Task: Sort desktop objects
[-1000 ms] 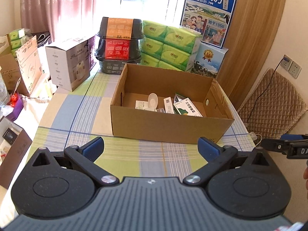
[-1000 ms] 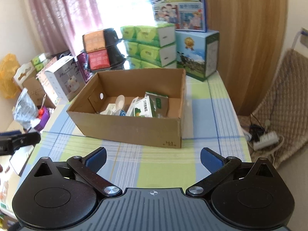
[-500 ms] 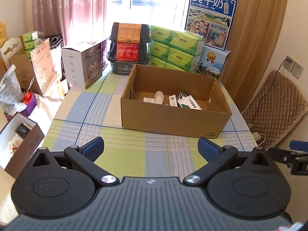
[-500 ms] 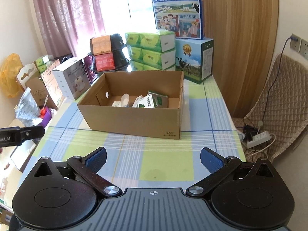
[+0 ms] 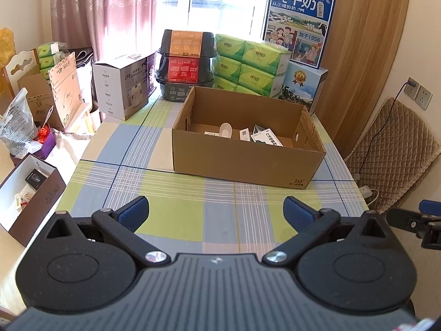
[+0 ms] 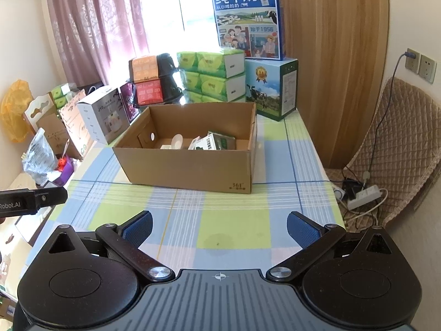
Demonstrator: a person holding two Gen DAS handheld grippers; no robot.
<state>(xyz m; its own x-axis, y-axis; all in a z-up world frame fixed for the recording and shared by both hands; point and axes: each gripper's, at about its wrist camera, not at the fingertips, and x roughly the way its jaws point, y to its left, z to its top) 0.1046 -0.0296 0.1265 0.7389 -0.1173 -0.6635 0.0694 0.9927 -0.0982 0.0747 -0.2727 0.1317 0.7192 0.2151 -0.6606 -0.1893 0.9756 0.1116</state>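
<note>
- With nothing left loose on the bare checked cloth of the desk (image 5: 176, 193), the sorting looks close to finished; the small things all lie inside the open cardboard box (image 5: 242, 162).
- The left gripper (image 5: 216, 212) hovers over the near part of the desk, its blue-padded fingers (image 5: 133, 211) spread wide and holding nothing.
- The right gripper (image 6: 219, 226) does the same from the other side: fingers (image 6: 301, 229) wide apart, nothing between them.
- Each gripper's tip shows at the edge of the other's view, so the two are side by side and well short of the box.
- In the box, a white spoon (image 5: 226, 129) lies near the middle of the floor, with flat white-and-green cartons (image 5: 266, 138) just to its right and leaning on one another.
- The box's long axis runs across the desk, roughly parallel to the near edge; its open top faces up and its printed long wall faces the grippers.
- The spoon's bowl faces up; its handle is hidden, so I cannot tell which way it points.
- If another item is to be moved, my advice is to come in over the near wall from above, fingers kept wide, and close across a carton's short side.
- The cartons overlap, so lifting one may drag its neighbour.
- The stacked tissue packs (image 5: 248, 66) and the milk carton box (image 6: 248, 22) behind are storage, best left alone.
</note>
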